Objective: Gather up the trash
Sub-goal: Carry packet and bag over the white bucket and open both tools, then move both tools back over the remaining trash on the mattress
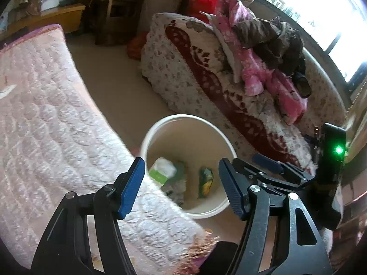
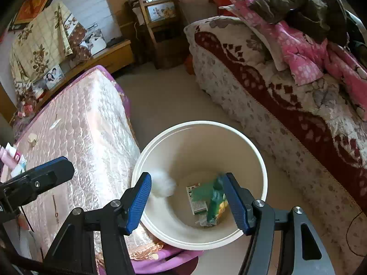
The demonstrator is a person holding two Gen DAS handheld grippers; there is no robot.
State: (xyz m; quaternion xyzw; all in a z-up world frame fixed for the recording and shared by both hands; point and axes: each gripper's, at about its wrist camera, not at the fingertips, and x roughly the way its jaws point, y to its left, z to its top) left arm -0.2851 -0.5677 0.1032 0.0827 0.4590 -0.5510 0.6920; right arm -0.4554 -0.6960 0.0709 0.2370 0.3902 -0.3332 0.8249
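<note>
A white round bin (image 1: 160, 123) (image 2: 199, 123) stands on the floor between two beds. My left gripper (image 1: 181, 183) hovers over its near rim, open, with nothing between its blue pads. A white and green packet (image 1: 162, 168), blurred, and a green and yellow wrapper (image 1: 205, 181) lie inside the bin. My right gripper (image 2: 187, 188) is also above the bin, open and empty. Just off its left pad is a blurred white wad (image 2: 162, 183). Below lie a green and white box (image 2: 197, 197) and the green wrapper (image 2: 215, 201).
A pink quilted mattress (image 1: 45, 114) (image 2: 80, 126) touches the bin's left side; a pink tube (image 2: 9, 155) and small scraps (image 2: 32, 138) lie on it. A bed with a floral blanket (image 2: 275, 105) and piled clothes (image 1: 263, 52) is on the right. Bare floor (image 2: 165, 96) runs between them.
</note>
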